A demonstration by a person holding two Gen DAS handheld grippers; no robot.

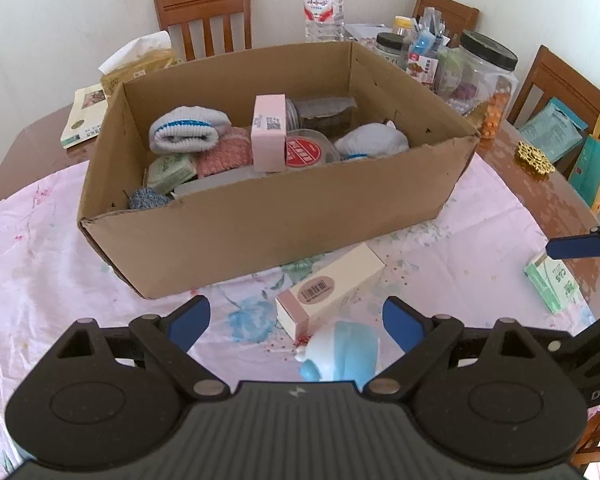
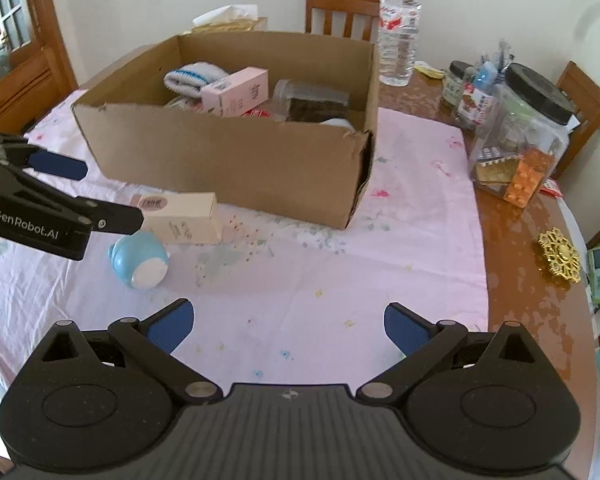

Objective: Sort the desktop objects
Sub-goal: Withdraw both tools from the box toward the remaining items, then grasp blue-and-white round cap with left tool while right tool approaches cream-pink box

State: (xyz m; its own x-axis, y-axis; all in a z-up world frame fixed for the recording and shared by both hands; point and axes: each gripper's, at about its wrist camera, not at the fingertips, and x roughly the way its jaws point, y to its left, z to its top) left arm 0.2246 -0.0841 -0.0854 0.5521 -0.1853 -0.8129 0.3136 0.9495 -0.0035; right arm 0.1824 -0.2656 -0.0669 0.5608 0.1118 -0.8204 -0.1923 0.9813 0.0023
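Nearest our left gripper [image 1: 296, 320], just under and between its spread blue pads, lies the pale blue jar [image 1: 342, 354] on its side, white end pointing away from the right gripper's side as seen in the right wrist view. Neither pad touches it; the jaws stand wide and hold nothing.

Just ahead of the jar, touching or nearly so, lies the cream carton [image 1: 330, 290], flat on the floral cloth [image 1: 40, 272] with its barcoded end toward us. Beyond that stands the cardboard box [image 1: 260, 236], already holding rolled socks, a pink carton, a red-lidded tub and other items.

We judge the step in hand to be the pickup of one of the two loose items in front of the box, most likely the jar, since the left jaws straddle it. Next move calls for lowering so the pads bracket the jar's rounded body, then closing gently; a rounded thing on its side may roll out from between the pads, or nudge the carton.

Our right gripper [image 2: 288, 326] hovers over bare cloth, jaws equally wide, empty, well clear of both items. Off to its right on the wooden table [image 2: 540, 320] sits a gold ornament [image 2: 560, 254]; a green packet [image 1: 554, 284] lies just beyond its fingertip, seen from the left wrist.
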